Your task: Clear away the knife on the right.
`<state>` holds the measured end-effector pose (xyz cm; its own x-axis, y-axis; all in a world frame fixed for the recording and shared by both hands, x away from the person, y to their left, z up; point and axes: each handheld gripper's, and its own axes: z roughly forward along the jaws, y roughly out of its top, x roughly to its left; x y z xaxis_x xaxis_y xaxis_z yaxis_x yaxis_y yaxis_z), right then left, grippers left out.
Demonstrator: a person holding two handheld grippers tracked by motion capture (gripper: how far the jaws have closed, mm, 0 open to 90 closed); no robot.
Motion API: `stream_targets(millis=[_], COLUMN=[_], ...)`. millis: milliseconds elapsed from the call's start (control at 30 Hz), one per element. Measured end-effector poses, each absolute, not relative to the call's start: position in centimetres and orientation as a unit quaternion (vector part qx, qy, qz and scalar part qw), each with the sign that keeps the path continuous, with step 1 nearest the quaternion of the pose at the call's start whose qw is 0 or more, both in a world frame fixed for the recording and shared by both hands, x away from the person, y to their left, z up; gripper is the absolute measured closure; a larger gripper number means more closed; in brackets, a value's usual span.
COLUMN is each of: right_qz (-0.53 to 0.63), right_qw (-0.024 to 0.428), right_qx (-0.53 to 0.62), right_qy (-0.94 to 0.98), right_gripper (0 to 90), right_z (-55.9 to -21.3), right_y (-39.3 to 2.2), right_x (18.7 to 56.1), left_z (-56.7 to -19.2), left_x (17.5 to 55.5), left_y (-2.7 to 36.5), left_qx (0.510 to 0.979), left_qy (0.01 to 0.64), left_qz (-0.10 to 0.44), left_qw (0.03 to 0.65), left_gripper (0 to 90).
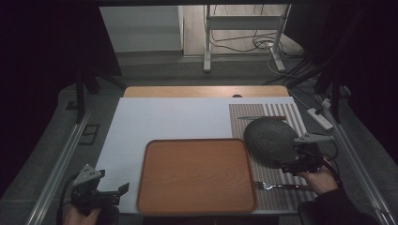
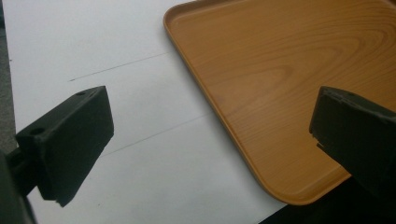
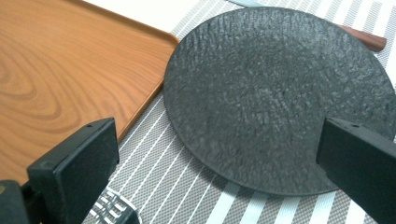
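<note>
I see the plate, dark and rough-textured, lying on the striped mat at the right of the table, its left edge just beside the tray (in the right gripper view the plate seems a little clear of the tray's rim, though I cannot tell whether they touch). My right gripper sits at the plate's near right edge, jaws spread wide; in its own view they stand on either side of the plate's near rim without closing on it.

Behind the plate lies a knife with a reddish-brown handle, across the mat's far part. In front of the plate, a fork lies on the mat just beside the tray's right near corner, and my right hand rests over its handle end. Its tines show near the left jaw in the right gripper view.

The wooden tray is bare and sits on a white sheet that covers most of the table.

My left gripper hovers at the table's near left corner, near the tray's left edge, jaws wide apart, holding nothing (one over the white sheet, one over the tray's corner).
</note>
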<state>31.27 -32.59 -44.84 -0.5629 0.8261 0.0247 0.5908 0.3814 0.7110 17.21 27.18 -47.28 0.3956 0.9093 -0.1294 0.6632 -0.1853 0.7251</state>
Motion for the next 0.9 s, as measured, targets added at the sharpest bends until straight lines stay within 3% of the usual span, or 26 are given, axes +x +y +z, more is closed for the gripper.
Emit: stream_targets(millis=[900], right_qz=[0.325], right_qw=[0.174], right_qx=[0.443], right_qy=[0.817], right_gripper=[0.0], right_z=[-45.6], right_y=[-32.7], right_x=[37.1], left_z=[-47.3], left_x=[17.3], left_y=[27.2], left_qx=[0.751], left_qy=[0.525], left_qz=[0.166], left_qw=[0.364], left_gripper=[0.6])
